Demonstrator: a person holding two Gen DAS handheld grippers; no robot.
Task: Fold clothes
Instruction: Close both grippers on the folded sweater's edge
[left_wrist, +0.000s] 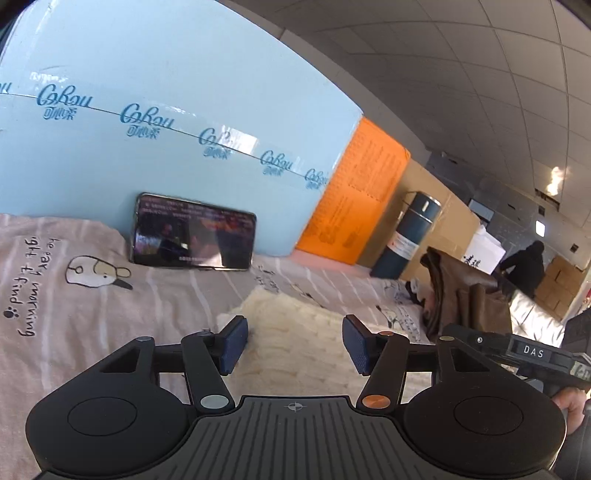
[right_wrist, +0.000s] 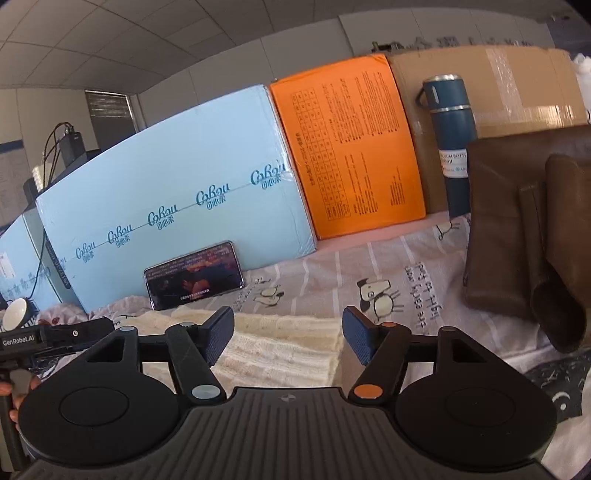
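While both tongs stand wide apart with nothing between their blue pads, the cream knit garment (left_wrist: 295, 332) lies flat on the printed bedsheet (left_wrist: 74, 295) directly ahead of them; the left gripper (left_wrist: 293, 345) has the fuzzy cloth filling the gap between its fingers and running on forward and to its right; the right gripper (right_wrist: 288, 338) has the same cloth ahead and to its left, with the garment's right-hand edge falling just inside its right finger; so the knit seems to stretch crosswise between the two tools, neither clearly nearer. Whether the pads touch the fabric cannot be told. Beyond the tongs a phone (right_wrist: 194, 273) leans on a pale blue box (right_wrist: 166, 199); a brown folded garment (right_wrist: 524, 236) sits further right of the right gripper.
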